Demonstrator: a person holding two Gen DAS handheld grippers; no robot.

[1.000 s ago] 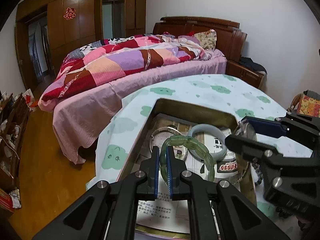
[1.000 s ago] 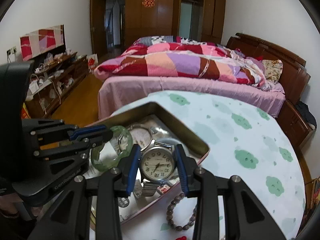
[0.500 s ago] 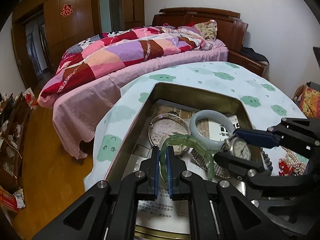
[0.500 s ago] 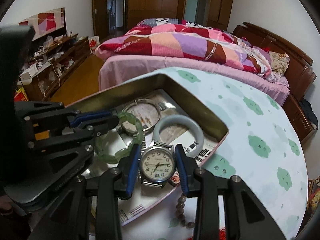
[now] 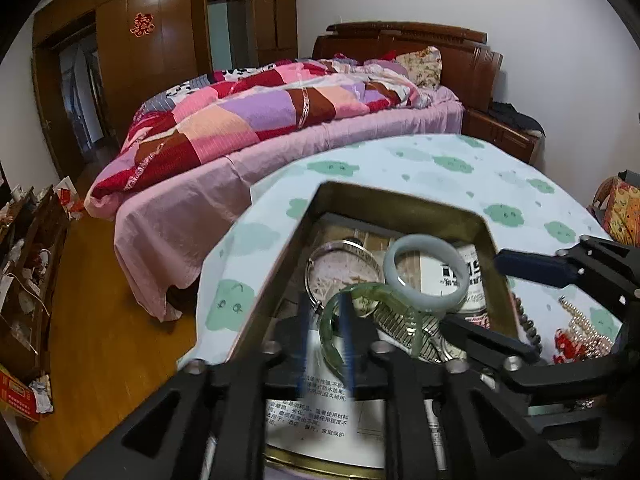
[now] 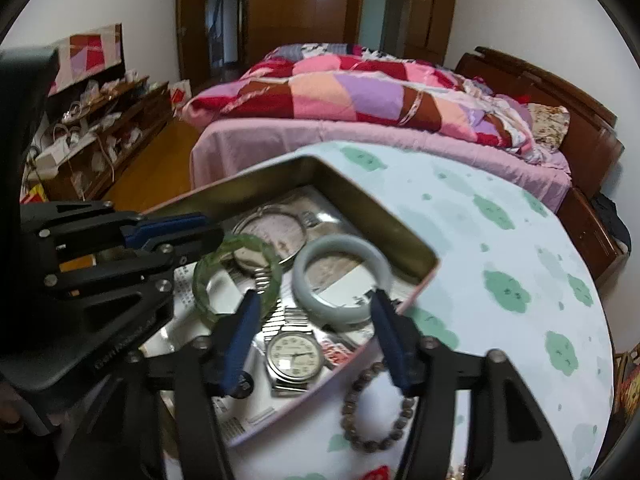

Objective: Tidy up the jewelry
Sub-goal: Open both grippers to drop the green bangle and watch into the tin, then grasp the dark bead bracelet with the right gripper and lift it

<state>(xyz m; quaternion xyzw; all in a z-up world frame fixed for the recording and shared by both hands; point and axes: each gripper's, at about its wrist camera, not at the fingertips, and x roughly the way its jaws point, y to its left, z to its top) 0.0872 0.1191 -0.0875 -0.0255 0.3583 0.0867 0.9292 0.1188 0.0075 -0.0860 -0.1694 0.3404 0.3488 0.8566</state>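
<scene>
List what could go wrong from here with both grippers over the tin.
1. The left gripper is opening around the green bangle, which leans on the watch band; it may slide or knock the pale bangle.
2. The right gripper, opening over the watch, may catch the tin's rim when withdrawing.
3. The bead bracelet near the table's near side could be dragged.

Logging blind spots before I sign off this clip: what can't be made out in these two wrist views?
- Left wrist view: the left gripper is motion-blurred as its fingers open around the translucent green bangle, so contact is unclear.
- Left wrist view: the silver wristwatch is mostly hidden behind the right gripper's black arm.
- Right wrist view: print on the paper sheets lining the gold metal tin is too small to read.
- Right wrist view: a red item is cut off by the bottom edge.
</scene>
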